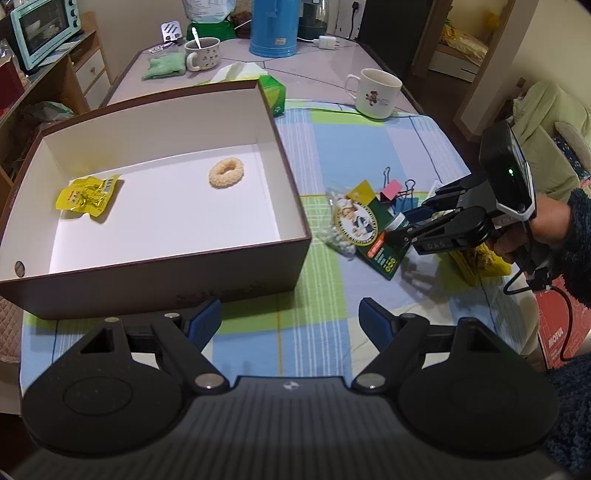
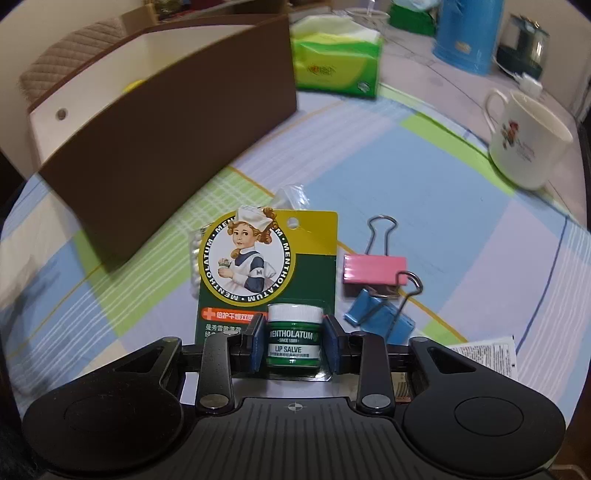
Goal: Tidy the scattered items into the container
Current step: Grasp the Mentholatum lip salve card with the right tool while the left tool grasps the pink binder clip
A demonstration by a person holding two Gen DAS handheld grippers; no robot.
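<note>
Centrally, lip salve card (image 2: 266,280) flat on checked tablecloth (image 2: 424,192), just outside brown container (image 2: 166,147); small green jar in its blister clasped between blue pads (image 2: 255,343) of right gripper (image 2: 294,341), pads touching both sides of jar. Beneath card's far edge, clear bag of white beads (image 1: 334,225). Just beside card: pink binder clip (image 2: 373,268) and blue binder clip (image 2: 380,320), touching each other. Near these, printed white sachet (image 2: 487,354). Inside container (image 1: 280,147): yellow snack packet (image 1: 88,194) and cream scrunchie (image 1: 226,172), well apart on white floor. Left gripper (image 1: 290,323) close to container's near wall, fingers spread wide, nothing between them. Holding right gripper (image 1: 402,232): hand (image 1: 543,229) in dark fleecy sleeve. Farther back: green tissue box (image 2: 336,66), white mug (image 2: 524,140), blue flask (image 2: 469,33).
</note>
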